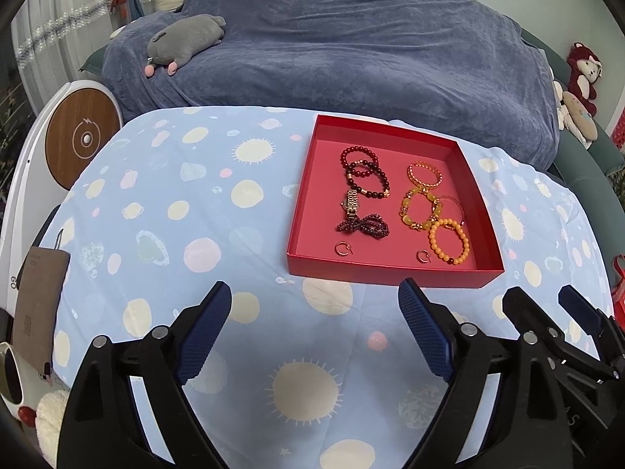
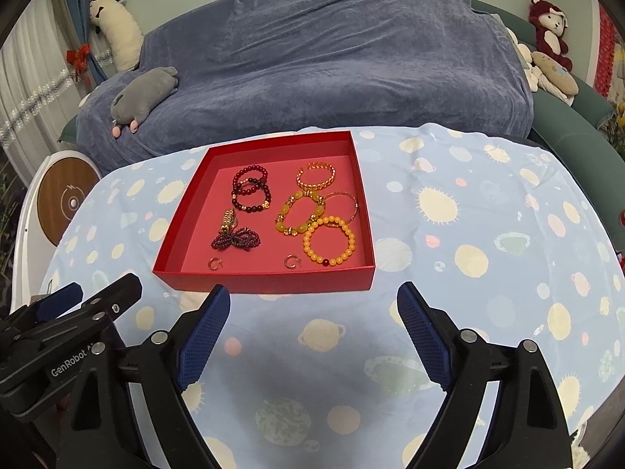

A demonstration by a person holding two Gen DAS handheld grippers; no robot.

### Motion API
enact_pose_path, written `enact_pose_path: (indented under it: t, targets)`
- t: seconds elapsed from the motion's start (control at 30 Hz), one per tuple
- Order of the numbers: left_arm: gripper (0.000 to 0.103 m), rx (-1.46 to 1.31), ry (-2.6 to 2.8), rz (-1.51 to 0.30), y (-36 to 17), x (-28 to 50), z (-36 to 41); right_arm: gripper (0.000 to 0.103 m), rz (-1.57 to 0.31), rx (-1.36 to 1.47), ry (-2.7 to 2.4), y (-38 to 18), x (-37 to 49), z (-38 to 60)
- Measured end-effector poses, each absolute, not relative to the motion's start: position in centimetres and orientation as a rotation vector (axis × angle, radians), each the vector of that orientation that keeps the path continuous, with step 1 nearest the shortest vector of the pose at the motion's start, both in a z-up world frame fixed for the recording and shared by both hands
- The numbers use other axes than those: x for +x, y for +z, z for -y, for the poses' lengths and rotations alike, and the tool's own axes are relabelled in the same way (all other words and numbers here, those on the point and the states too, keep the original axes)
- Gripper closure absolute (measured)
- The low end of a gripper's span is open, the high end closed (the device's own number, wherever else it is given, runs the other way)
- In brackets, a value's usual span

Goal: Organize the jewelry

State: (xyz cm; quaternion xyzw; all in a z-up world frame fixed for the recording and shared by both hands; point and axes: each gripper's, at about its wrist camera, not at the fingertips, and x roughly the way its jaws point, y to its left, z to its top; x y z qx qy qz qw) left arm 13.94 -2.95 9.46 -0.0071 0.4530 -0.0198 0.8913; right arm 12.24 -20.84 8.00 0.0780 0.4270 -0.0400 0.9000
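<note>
Two grippers: left gripper (image 1: 314,312) and right gripper (image 2: 312,312) hover side by side over the tabletop (image 2: 468,273), jaws spread wide, nothing between them.
Red tray (image 1: 394,273): sits on the planet-print cloth just beyond both sets of fingertips, apart from them.
Tray, left column: two dark red bead bracelets (image 1: 363,172) overlapping at the far end, a gold watch (image 1: 351,203) below them, a twisted garnet strand (image 1: 363,227) touching the watch.
Tray, right column: gold chain bangle (image 1: 425,174), yellow stone bracelet (image 1: 420,209) overlapping a thin bangle (image 1: 455,207), orange bead bracelet (image 1: 449,240) nearest.
Earrings: two small hoops (image 1: 343,249) (image 1: 422,256) lie near the front wall, well apart from each other.
Left wrist view only: a brown pouch (image 1: 39,305) at the cloth's left edge, and the right gripper's fingers (image 1: 523,312) at far right.
Right wrist view only: the left gripper's body, lettered GenRobot (image 2: 70,367), at lower left; a long white plush (image 2: 117,27) by the curtain.
Both views: a round wood-faced device (image 1: 82,140) to the left, a blue-covered sofa (image 1: 351,58) behind, a grey plush (image 1: 183,41) lying on it, a red plush (image 2: 550,27) at far right.
Obstructions: nothing blocks the tray; its front wall hides a strip of its floor.
</note>
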Motion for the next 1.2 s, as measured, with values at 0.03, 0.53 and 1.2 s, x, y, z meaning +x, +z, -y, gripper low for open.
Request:
enact_pose_path:
  t: [0.03, 0.53, 1.2]
  targets:
    - [0.019, -0.012, -0.040, -0.940, 9.5, 13.9, 3.0, 0.019, -0.885, 0.158, -0.082, 8.0, 12.2, 20.8]
    - [0.016, -0.009, -0.039, -0.931, 9.6, 13.5, 2.9, 0.007, -0.850, 0.145, -0.118, 8.1, 11.3, 21.1]
    - [0.016, 0.007, -0.032, -0.916, 9.6, 13.3, 3.0, 0.007, -0.848, 0.137, -0.141, 8.0, 11.1, 21.4]
